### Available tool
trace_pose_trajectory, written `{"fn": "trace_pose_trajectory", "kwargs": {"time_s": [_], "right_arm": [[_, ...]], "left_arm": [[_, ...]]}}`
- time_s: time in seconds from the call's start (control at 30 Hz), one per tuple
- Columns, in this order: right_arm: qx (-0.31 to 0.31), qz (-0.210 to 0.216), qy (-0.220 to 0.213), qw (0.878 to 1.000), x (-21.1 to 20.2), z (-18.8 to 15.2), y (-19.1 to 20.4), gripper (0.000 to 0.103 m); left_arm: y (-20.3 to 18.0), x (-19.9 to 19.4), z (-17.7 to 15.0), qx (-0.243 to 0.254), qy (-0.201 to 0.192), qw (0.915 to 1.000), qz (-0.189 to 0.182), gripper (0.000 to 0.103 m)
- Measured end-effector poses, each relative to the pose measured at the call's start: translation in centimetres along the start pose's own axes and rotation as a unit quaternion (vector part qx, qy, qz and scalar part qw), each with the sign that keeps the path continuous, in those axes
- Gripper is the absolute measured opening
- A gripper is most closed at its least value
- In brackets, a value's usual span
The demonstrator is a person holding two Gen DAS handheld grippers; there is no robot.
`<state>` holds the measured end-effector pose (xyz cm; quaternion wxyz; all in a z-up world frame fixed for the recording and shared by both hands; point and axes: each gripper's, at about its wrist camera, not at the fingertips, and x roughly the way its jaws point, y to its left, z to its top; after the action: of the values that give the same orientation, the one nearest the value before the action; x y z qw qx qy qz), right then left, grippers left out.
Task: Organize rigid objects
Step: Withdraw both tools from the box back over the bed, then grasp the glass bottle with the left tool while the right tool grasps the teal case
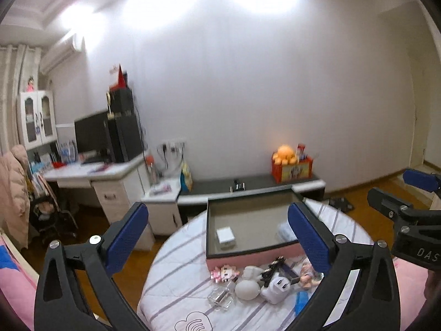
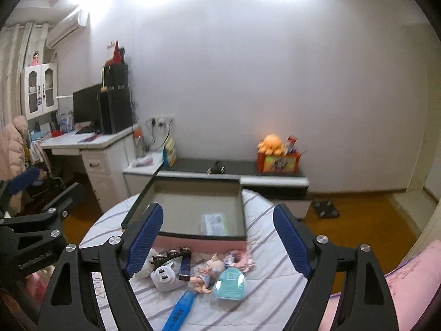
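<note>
The left tool (image 1: pixel 217 237) hangs released above the near edge of the bed (image 1: pixel 176 275), its blue pads spread wide with nothing between them. The right tool (image 2: pixel 220 240) is released as well, its pads apart and empty, and it points toward the box from just beside the left one.

The landmark is the shallow pink box (image 2: pixel 193 241) with a dark rim and grey floor, lying on the striped bed cover. Inside the box, a small white cube (image 1: pixel 225 235) sits toward its left part and a flat clear packet (image 2: pixel 216 223) lies toward its right part.

All the loose things lie on the cover just in front of the box's near wall. From left to right there: a small pink figure (image 1: pixel 223 272), a clear glass bottle (image 1: pixel 220 296) a little nearer than the figure, a white rounded lump (image 1: pixel 247 289), a white plug (image 2: pixel 165 275), a black hair clip (image 2: pixel 173 255) close against the box wall, a dark blue bar (image 2: pixel 185 267), a small doll (image 2: pixel 202 275), a pale green toy chair (image 2: pixel 230 282) and a pink floral piece (image 2: pixel 242 260). A blue pen-like stick (image 2: pixel 180 307) lies nearest the camera, in front of the doll.

Beyond the box, a low bench (image 2: pixel 237 169) against the wall carries an orange crate (image 2: pixel 278 162).
</note>
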<state>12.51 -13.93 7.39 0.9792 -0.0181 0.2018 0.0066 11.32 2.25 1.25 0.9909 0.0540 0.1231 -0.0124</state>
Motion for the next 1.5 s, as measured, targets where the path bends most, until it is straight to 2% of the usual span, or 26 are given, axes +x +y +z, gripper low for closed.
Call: {"fn": "trace_pose_trajectory", "kwargs": {"time_s": [0.13, 0.3, 0.37, 0.47, 0.6, 0.9, 1.03, 1.17, 1.27, 1.33, 1.5], "right_arm": [[0.005, -0.001, -0.032, 0.999, -2.9, -0.2, 0.2, 0.085], [0.008, -0.019, -0.047, 0.999, -5.3, -1.1, 0.2, 0.086], [0.012, -0.015, -0.049, 0.999, -5.7, -1.3, 0.1, 0.09], [0.005, -0.02, -0.056, 0.998, -6.2, -1.5, 0.0, 0.103], [0.002, -0.019, -0.065, 0.998, -6.5, -1.7, -0.2, 0.103], [0.01, -0.024, -0.023, 0.999, -3.8, -2.8, -1.2, 0.103], [0.007, -0.027, 0.012, 1.0, -1.7, -3.5, -1.4, 0.103], [0.009, -0.033, 0.075, 0.997, 1.6, -5.5, -2.0, 0.103], [0.005, -0.047, 0.131, 0.99, 4.4, -7.7, -2.4, 0.103], [0.008, -0.055, 0.171, 0.984, 6.4, -9.3, -2.7, 0.103], [0.005, -0.058, 0.241, 0.969, 9.9, -12.9, -2.8, 0.103]], "left_arm": [[-0.2, -3.0, 0.2, -0.002, -0.03, 0.9995, -0.011, 0.103], [-0.4, -5.2, 0.0, -0.014, -0.051, 0.9985, 0.015, 0.103], [-0.1, -5.7, -0.2, -0.024, -0.052, 0.9983, 0.011, 0.103], [0.1, -5.7, -0.4, -0.033, -0.048, 0.9983, 0.007, 0.103], [-0.2, -4.8, -0.7, -0.024, -0.036, 0.9988, 0.024, 0.103], [-0.5, -1.5, -1.7, -0.011, 0.003, 0.9996, 0.024, 0.103], [-0.2, 0.9, -3.0, -0.003, 0.035, 0.9989, 0.031, 0.103], [0.4, 3.5, -5.8, 0.015, 0.076, 0.9969, 0.011, 0.103], [0.7, 5.9, -8.4, 0.042, 0.122, 0.9909, 0.037, 0.103], [0.9, 7.9, -10.3, 0.056, 0.161, 0.984, 0.053, 0.103], [1.4, 11.6, -14.2, 0.068, 0.236, 0.967, 0.067, 0.103]]}}
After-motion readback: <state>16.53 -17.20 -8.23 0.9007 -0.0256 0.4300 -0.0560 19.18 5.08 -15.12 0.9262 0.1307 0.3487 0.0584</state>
